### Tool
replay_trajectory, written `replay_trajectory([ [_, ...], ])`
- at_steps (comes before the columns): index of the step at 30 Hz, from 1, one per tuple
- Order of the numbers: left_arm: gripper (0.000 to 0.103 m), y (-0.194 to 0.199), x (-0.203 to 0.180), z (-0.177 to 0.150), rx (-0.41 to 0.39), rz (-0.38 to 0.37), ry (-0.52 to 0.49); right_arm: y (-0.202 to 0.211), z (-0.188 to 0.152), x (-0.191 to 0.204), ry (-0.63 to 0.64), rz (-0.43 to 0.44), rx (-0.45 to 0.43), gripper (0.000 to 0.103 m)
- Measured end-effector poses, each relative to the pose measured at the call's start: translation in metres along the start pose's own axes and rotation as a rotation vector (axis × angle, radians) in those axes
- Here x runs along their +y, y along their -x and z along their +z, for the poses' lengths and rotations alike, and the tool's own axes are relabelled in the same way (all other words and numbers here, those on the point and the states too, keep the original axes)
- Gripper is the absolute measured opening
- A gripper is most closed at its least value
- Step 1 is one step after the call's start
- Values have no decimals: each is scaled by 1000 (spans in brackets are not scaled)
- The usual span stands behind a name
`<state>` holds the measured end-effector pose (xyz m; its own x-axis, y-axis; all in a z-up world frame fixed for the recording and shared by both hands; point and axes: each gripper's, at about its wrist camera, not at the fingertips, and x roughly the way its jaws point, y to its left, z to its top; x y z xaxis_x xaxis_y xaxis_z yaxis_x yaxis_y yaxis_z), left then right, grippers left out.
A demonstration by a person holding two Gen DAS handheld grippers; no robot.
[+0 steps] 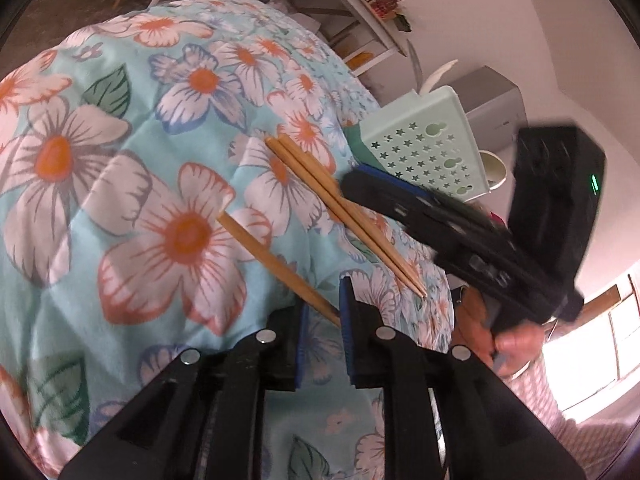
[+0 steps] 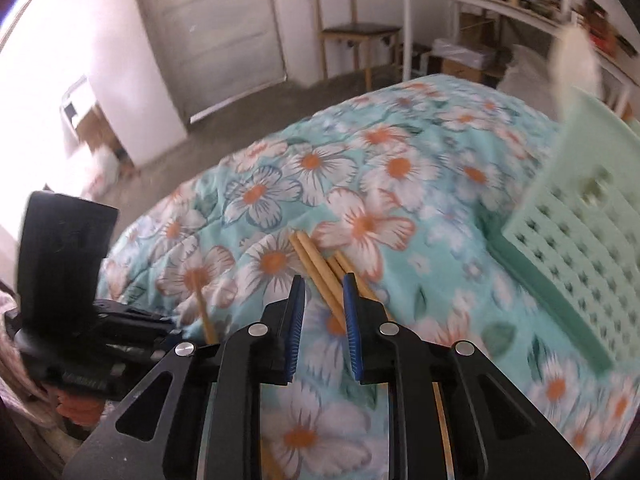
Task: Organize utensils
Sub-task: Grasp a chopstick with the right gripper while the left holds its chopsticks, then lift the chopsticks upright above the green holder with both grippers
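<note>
Chopsticks (image 2: 320, 276) on quilt, between right gripper (image 2: 323, 316) tips

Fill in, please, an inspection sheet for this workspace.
Surface: floral quilt, rumpled.
Job's things: chopstick pair lying on quilt; single chopstick, near end at left gripper; mint basket on quilt.
Clutter: grey box behind basket.
Grippers: left gripper fingers apart; right gripper fingers apart, pointing at the pair.
Cables: nothing seen.
Surroundings: chair, door, white table.
</note>
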<state>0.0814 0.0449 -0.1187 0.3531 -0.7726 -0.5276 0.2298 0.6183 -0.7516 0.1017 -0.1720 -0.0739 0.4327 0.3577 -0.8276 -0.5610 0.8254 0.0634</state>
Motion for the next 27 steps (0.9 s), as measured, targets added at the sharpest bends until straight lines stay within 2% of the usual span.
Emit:
replay_trajectory([
  [7,16,4,2,-3,-9,-19,-33,-28,16,10,105,-20,92,19],
  [10,16,5,2,-3,-9,-25,-40,-33,20,12,119,-20,100,18],
  [12,16,5,3,-3,-9,-29,-42,-34,23,14,123,-22,100,14],
  [17,16,6,2,-4,-15,-27,-51,-25,29,13,103,-21,61,5],
  [23,16,5,0,-5,-20,-19,-59,6,34,1,49,-45,-34,4],
  [27,16,4,-3,-4,-16,-8,-51,43,33,-15,-37,-81,-131,4],
])
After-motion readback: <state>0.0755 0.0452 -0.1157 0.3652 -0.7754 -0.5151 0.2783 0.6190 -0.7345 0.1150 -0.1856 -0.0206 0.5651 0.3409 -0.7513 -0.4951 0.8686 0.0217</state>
